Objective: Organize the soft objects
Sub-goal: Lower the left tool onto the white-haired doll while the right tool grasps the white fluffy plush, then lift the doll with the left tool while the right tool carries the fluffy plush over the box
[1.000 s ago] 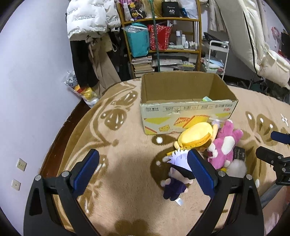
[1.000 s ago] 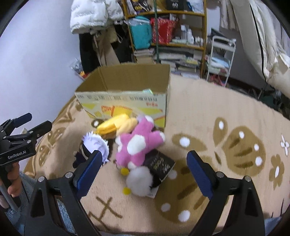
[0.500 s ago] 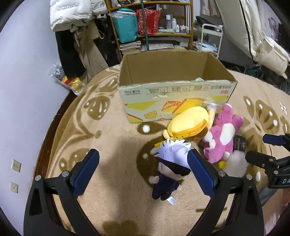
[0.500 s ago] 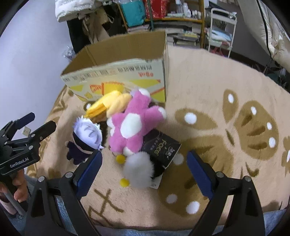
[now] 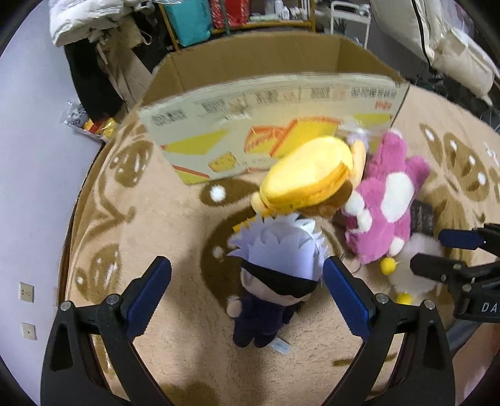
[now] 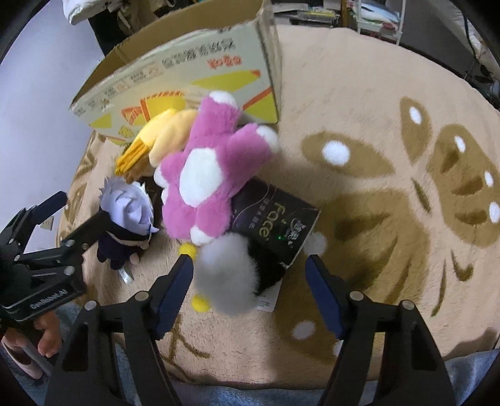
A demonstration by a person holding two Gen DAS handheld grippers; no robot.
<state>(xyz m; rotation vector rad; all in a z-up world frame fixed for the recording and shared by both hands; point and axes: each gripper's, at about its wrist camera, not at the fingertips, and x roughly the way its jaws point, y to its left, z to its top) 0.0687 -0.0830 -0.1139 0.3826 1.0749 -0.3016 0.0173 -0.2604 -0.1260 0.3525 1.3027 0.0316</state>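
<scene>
A small doll (image 5: 275,274) with white hair and dark blue clothes lies on the rug between the fingers of my left gripper (image 5: 247,293), which is open and not touching it. My right gripper (image 6: 248,290) straddles a fluffy white plush (image 6: 225,278). Its jaws are closing and the right pad still stands apart from the plush. A pink and white plush (image 6: 212,168) and a yellow plush (image 6: 162,137) lie against the open cardboard box (image 6: 187,71). In the left wrist view the right gripper (image 5: 443,254) shows at the right edge.
A black packet (image 6: 275,225) lies under the pink and white plushes. The beige patterned rug (image 6: 375,175) stretches away to the right. Shelves (image 5: 237,15), hanging clothes (image 5: 93,78) and a white cart (image 5: 350,12) stand behind the box. A hand (image 6: 47,337) holds the left gripper (image 6: 82,207).
Both grippers have come down toward the toys, which now look larger. The right gripper's jaws have narrowed around the white plush. The toys have not moved.
</scene>
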